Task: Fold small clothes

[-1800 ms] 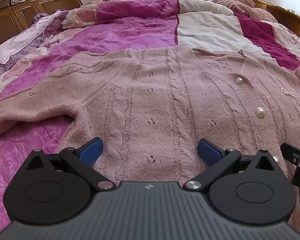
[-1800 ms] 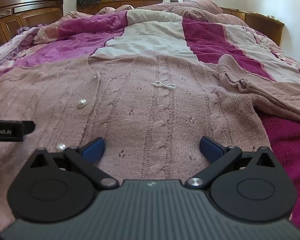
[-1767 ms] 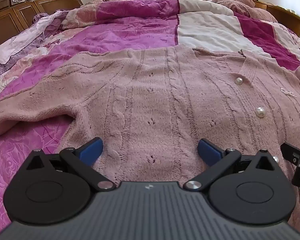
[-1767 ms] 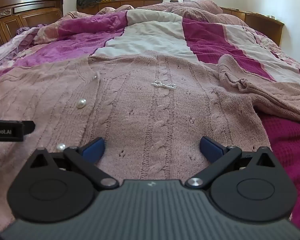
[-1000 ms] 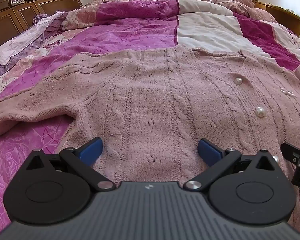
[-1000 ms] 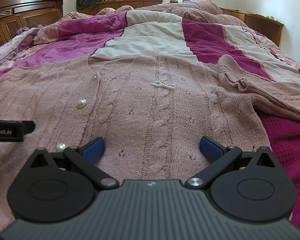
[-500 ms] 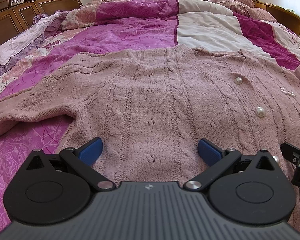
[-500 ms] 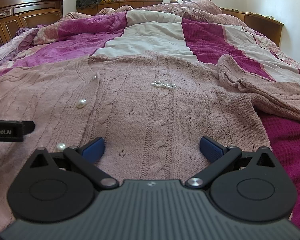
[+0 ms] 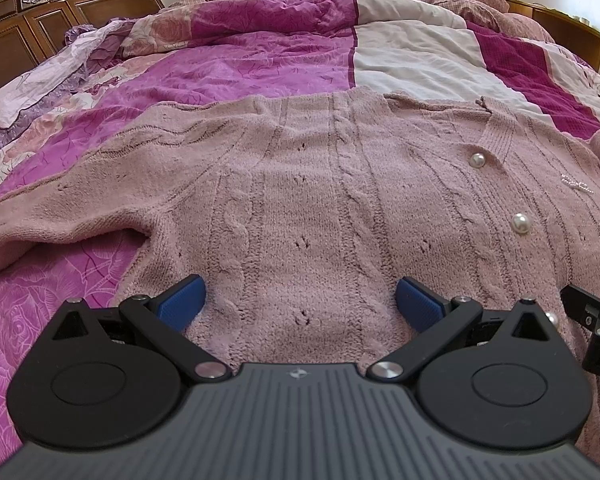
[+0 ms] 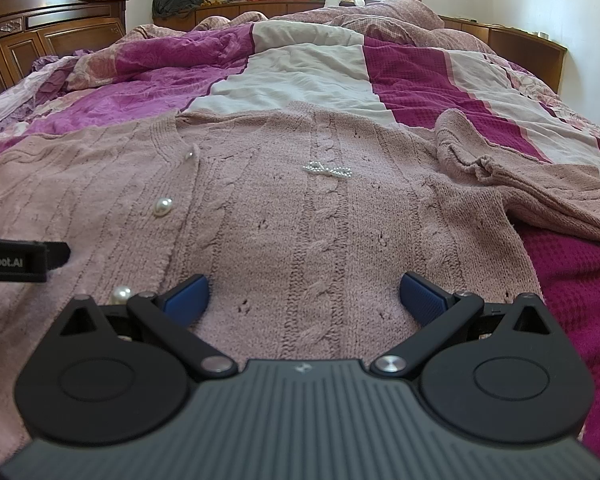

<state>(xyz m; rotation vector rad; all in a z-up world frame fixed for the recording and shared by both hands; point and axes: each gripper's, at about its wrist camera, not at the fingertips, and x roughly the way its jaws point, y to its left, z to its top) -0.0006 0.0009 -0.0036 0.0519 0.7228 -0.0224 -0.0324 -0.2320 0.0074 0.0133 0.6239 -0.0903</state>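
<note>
you are hovering both tongs over the near hem of a pink cable-knit cardigan (image 9: 320, 208) that is lying spread flat, front up, across the quilt (image 9: 228, 64) of a bed. the left tongs (image 9: 300, 304) are standing wide open with nothing between the blue pads, and the right tongs (image 10: 304, 296) are gaping the same way, empty.

you are dealing with a soft, floppy, fairly thick knit: it will probably be sagging and stretching when lifted, and the open stitches could be snagging on a pad edge. so you are likely better off pinching a full bunch of fabric at the hem corners or shoulder seams, not a single thread layer. the pearl buttons (image 10: 163, 207) down the placket and the small beaded bow (image 10: 327, 170) on the chest are looking hard and slippery, so you are wanting to keep the pads off them.

the left sleeve (image 9: 60, 216) is trailing out to the left, the right sleeve (image 10: 520, 184) is lying crumpled to the right. the rumpled quilt underneath may be getting caught up with the knit. a wooden headboard (image 10: 52, 28) is standing far left, well apart.
</note>
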